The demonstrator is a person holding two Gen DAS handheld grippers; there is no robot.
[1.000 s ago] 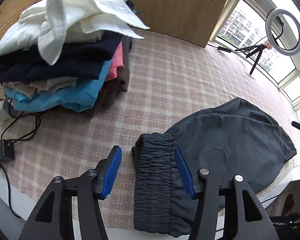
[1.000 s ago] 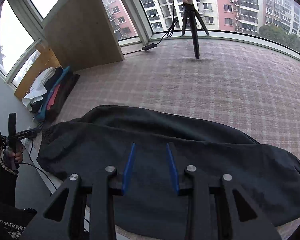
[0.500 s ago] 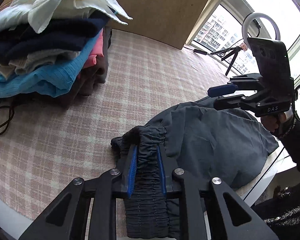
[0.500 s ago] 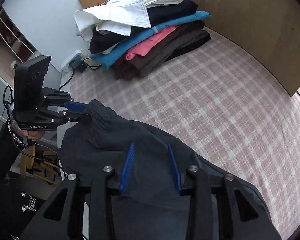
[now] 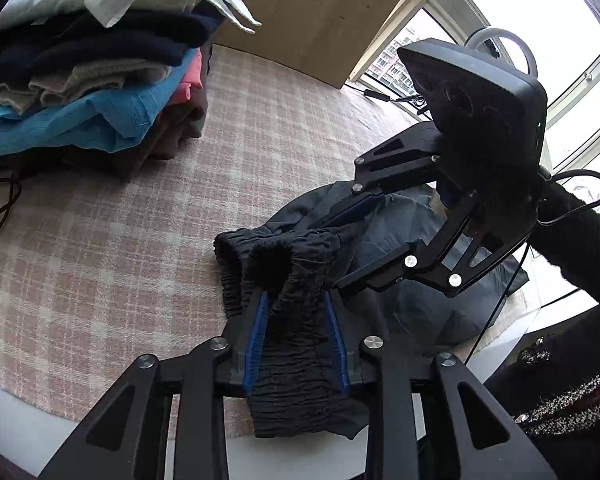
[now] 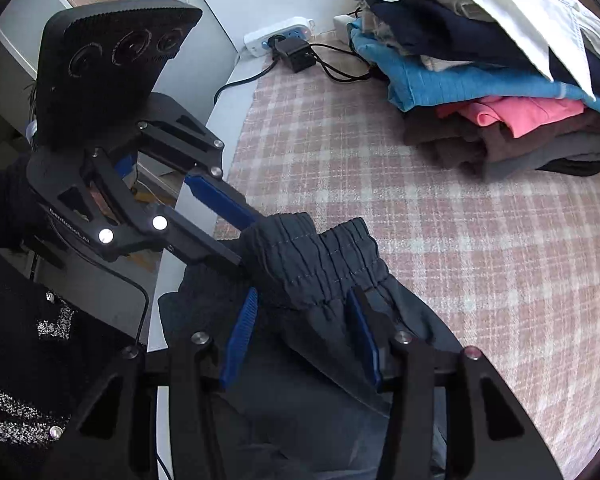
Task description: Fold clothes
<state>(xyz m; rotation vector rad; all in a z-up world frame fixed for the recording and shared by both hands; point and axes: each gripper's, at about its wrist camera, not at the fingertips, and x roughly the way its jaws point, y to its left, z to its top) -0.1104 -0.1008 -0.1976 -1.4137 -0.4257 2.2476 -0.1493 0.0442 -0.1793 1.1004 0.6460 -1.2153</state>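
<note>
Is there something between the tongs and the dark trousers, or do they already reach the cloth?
Nothing visible is between them. The left tongs are shut on the dark trousers at the elastic waistband. The right tongs straddle the same cloth, not closed.

the trousers [image 5: 300, 344] lie at the near edge of the checked cloth [image 5: 100, 264], waistband bunched up and held between the fingers of the left gripper [image 5: 296, 336]. the right gripper [image 5: 352, 240] comes in from the right, its fingers straddling the cloth just beside the waistband, with the rest of the garment spread beneath and behind it. far left at the back sits the stack of folded clothes [image 5: 92, 80], well apart from the trousers. behind the stack stands a wooden board [image 5: 320, 12]. in the right wrist view, a power strip [image 6: 278, 36] and cables [image 6: 332, 68] lie beside the stack.
</note>
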